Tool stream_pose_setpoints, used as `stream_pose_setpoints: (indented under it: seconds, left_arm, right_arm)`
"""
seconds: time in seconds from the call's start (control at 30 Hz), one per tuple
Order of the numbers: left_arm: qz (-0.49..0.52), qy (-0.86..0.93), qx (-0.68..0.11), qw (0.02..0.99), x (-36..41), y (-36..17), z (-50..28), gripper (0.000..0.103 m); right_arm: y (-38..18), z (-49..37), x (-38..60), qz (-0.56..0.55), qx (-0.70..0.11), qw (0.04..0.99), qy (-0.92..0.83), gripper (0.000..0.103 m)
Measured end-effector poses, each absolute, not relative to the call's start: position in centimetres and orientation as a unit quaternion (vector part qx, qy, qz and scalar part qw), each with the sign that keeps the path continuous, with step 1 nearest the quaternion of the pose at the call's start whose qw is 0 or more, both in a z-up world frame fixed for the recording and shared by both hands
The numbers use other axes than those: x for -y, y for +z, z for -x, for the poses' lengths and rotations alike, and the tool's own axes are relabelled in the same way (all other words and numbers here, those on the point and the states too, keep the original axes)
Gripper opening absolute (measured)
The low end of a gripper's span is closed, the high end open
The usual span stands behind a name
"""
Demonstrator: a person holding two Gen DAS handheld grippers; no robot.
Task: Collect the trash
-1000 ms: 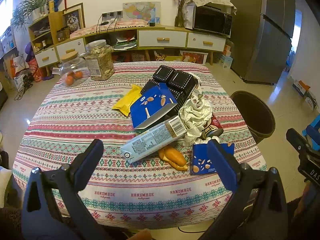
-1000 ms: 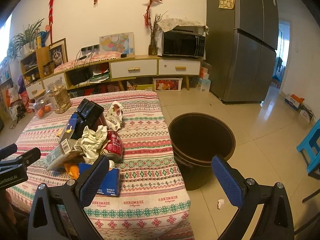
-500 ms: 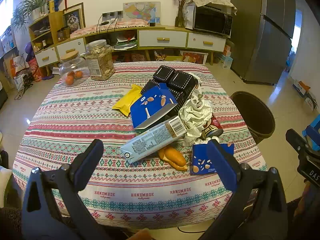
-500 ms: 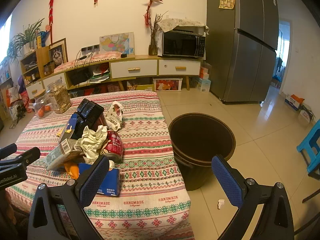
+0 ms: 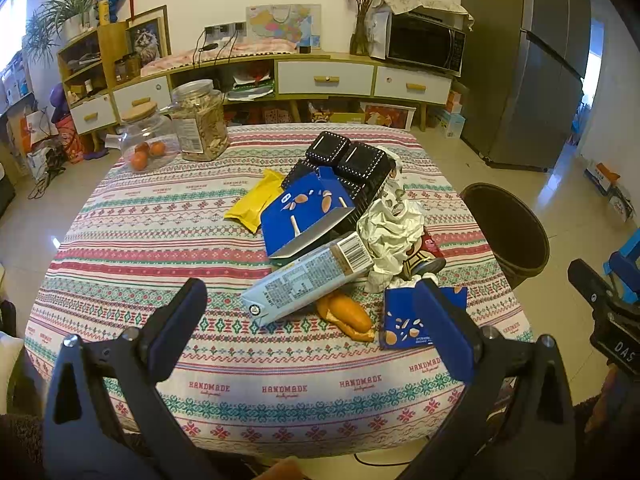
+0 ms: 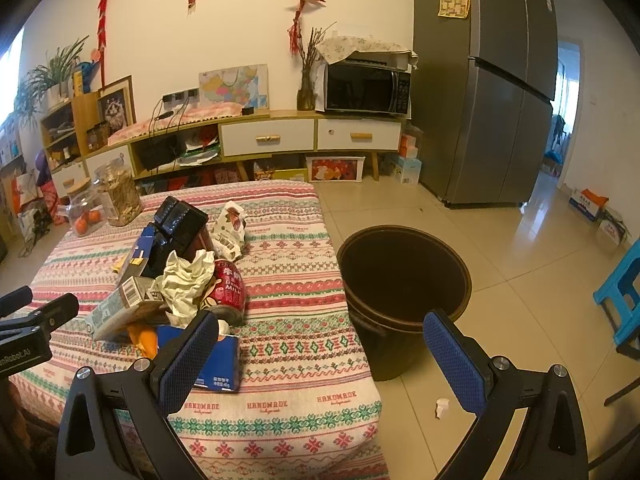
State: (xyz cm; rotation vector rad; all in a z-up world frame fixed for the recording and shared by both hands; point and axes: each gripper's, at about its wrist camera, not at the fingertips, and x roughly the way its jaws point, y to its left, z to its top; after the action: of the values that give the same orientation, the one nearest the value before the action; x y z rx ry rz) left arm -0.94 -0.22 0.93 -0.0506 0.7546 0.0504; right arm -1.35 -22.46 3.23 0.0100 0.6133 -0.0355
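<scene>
Trash is piled toward the right side of the bench (image 5: 160, 216), which has a striped patterned cloth over it. Nearest the front edge there's a small blue box (image 5: 404, 328) lying flat, with an orange peel (image 5: 348, 314) just beside it on the left. A long pale carton (image 5: 308, 280) lies tilted across the peel, its barcode end pointing into the heap. Behind that is a bigger blue box (image 5: 304, 212), open and leaning on a black tray (image 5: 352, 164). A yellow wrapper (image 5: 256, 202) sits to the left of the blue box, touching it. Crumpled white paper (image 5: 392, 232) is bunched up on the right, with a red can (image 6: 228, 292) on its side against it, and a printed paper bag (image 6: 230, 232) further back.

Bin (image 6: 404, 280) stands on the floor just off the bench's right edge; I can't see anything inside.

Left gripper (image 5: 312, 322) hangs over the near edge with jaws wide apart, holding nothing. Right gripper (image 6: 320, 350) is the same, jaws spread and empty, aimed between the bench corner and the bin.

Two jars (image 5: 196, 120) stand at the far left corner, well apart from the trash. One small white scrap (image 6: 440, 406) lies on the floor tiles near the bin.
</scene>
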Motion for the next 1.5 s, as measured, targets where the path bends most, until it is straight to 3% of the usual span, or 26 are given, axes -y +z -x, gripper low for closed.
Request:
stream_pose_setpoints:
  seconds: [1.07,1.5]
  left_arm:
    - [0.023,0.025,-0.372,0.928,0.0,1.0,1.2,0.102]
    - [0.024,0.011,-0.380,0.925,-0.9,1.7,-0.1,0.102]
  right_arm:
    - [3.4,1.4,23.0,-0.005,-0.302,0.953,-0.021,0.103]
    - [6.7,0.7,22.5,0.025,-0.301,0.953,0.001,0.103]
